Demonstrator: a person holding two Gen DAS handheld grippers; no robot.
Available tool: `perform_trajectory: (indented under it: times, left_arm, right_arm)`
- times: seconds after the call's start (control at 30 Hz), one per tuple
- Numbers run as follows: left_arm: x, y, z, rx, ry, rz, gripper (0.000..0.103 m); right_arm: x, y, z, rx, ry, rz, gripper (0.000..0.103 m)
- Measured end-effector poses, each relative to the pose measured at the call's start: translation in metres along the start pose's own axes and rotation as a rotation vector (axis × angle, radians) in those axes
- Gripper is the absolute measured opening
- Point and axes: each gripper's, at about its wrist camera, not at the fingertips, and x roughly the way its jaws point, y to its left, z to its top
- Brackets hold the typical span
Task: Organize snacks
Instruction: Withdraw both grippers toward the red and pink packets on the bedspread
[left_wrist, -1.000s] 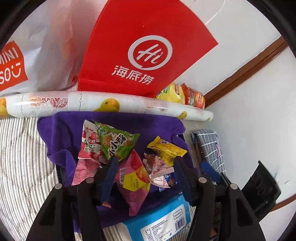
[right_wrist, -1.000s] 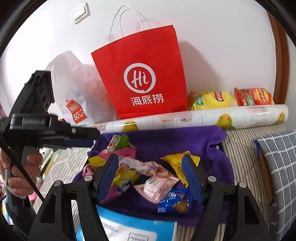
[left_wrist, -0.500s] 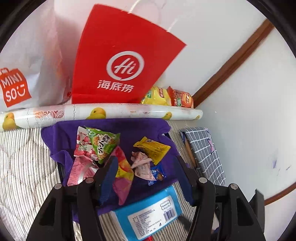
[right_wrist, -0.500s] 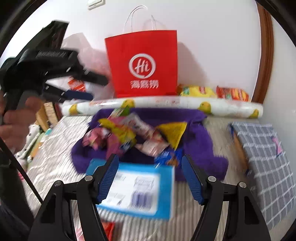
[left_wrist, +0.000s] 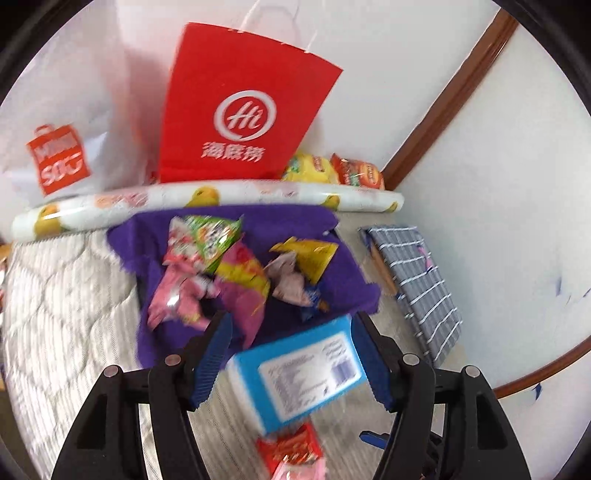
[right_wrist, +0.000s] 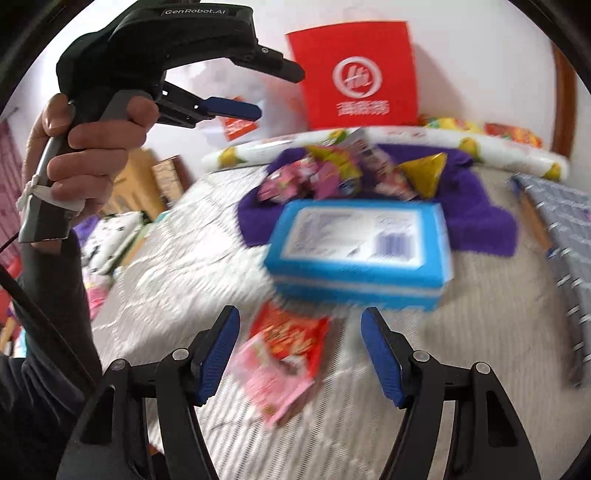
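Several snack packets (left_wrist: 221, 258) lie heaped on a purple cloth (left_wrist: 343, 273) on the striped bed; the right wrist view shows the snack packets (right_wrist: 332, 173) too. In front of the cloth lies a blue box (left_wrist: 299, 373), also the blue box (right_wrist: 358, 251). A red packet (right_wrist: 288, 336) and a pink packet (right_wrist: 269, 380) lie nearest. My left gripper (left_wrist: 293, 332), held high in a hand (right_wrist: 85, 147), is opening, with nothing gripped; the box lies on the bed beneath it. My right gripper (right_wrist: 299, 332) hangs open above the red and pink packets without touching them.
A red paper bag (left_wrist: 243, 107) and a white plastic bag (left_wrist: 59, 155) lean on the wall behind a rolled fruit-print sheet (left_wrist: 207, 199). Yellow and orange chip bags (left_wrist: 332, 170) sit in the corner. A grey checked pouch (left_wrist: 417, 280) lies at the right.
Both grippers have drawn back from the snack heap, so the blue box and the red and pink packets have come into view. The left jaws stand slightly wider.
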Motion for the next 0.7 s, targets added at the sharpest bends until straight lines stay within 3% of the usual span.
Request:
perform_trajectory:
  times: [0.23,0.37,0.5,0.7]
  left_arm:
    - [-0.018,0.017,-0.038,-0.038,0.005,0.053,0.065]
    - [-0.024,0.017,-0.057,-0.031,-0.006,0.076,0.065]
    - [-0.029,0.009,-0.069,-0.006,-0.018,0.103,0.065]
    - [-0.038,-0.002,-0.075,0.022,-0.029,0.100,0.065]
  right_arm:
    - [0.014,0.028,-0.026,-0.097,0.031,0.032,0.068]
    - [0.021,0.040,-0.040,-0.144,0.058,0.061,0.062]
    - [0.028,0.057,-0.050,-0.226,0.063,0.035,0.057]
    - [0.037,0.064,-0.062,-0.300,0.058,-0.026,0.057]
